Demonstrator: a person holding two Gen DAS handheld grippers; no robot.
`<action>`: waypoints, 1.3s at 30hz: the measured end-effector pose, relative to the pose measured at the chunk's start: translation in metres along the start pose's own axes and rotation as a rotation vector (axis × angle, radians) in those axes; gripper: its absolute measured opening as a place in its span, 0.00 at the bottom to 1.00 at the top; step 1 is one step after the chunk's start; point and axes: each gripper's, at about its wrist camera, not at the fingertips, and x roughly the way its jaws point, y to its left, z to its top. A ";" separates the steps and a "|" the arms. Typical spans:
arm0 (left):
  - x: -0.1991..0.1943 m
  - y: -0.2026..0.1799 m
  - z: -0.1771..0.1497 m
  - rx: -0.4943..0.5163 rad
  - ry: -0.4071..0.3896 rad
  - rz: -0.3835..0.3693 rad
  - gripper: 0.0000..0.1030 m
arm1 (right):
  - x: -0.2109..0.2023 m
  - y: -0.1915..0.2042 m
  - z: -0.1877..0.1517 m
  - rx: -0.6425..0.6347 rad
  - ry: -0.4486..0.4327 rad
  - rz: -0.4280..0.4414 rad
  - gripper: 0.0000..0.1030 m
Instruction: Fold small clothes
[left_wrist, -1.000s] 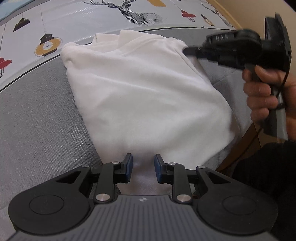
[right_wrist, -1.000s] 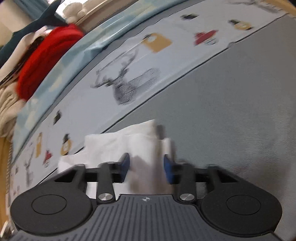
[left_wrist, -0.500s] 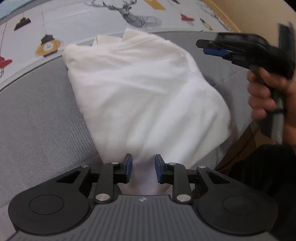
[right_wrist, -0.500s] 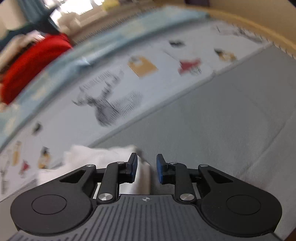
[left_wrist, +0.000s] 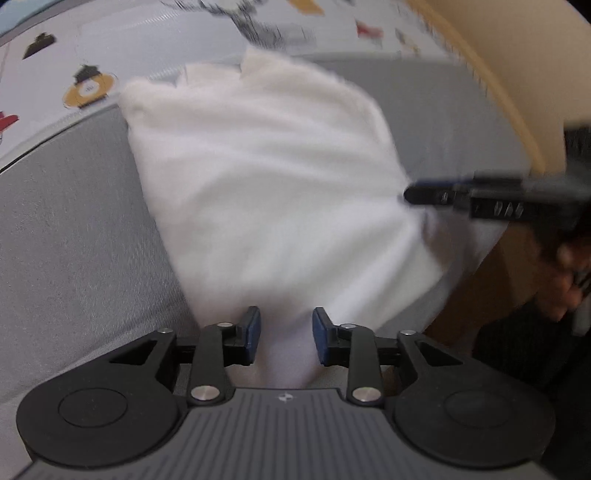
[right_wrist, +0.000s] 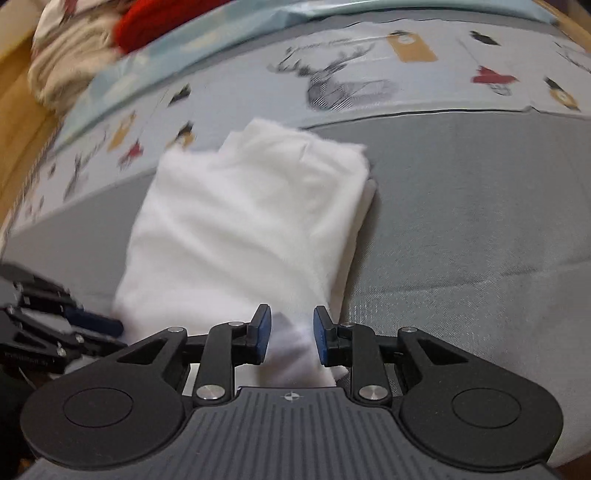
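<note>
White shirt (right_wrist: 243, 229) lies part-folded on grey bed (right_wrist: 480, 221). We bring left hand-held gripper (left_wrist: 286, 334) and right hand-held gripper (right_wrist: 291, 334) over near hem; jaws just opening, cloth between, unpinched. Pinch both corners evenly, fold away squarely.

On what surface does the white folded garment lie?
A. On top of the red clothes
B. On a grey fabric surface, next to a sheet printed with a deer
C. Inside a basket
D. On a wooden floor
B: the white garment rests on the grey fabric, and the deer-print sheet begins just behind its far edge.
</note>
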 end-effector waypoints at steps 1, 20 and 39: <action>-0.005 0.004 0.003 -0.026 -0.031 -0.011 0.45 | -0.003 -0.001 0.003 0.015 -0.034 -0.012 0.33; 0.035 0.079 0.020 -0.423 -0.181 -0.071 0.68 | 0.076 -0.018 0.035 0.310 0.034 0.011 0.68; -0.078 0.138 0.028 -0.308 -0.584 0.191 0.42 | 0.068 0.091 0.096 0.077 -0.372 0.158 0.23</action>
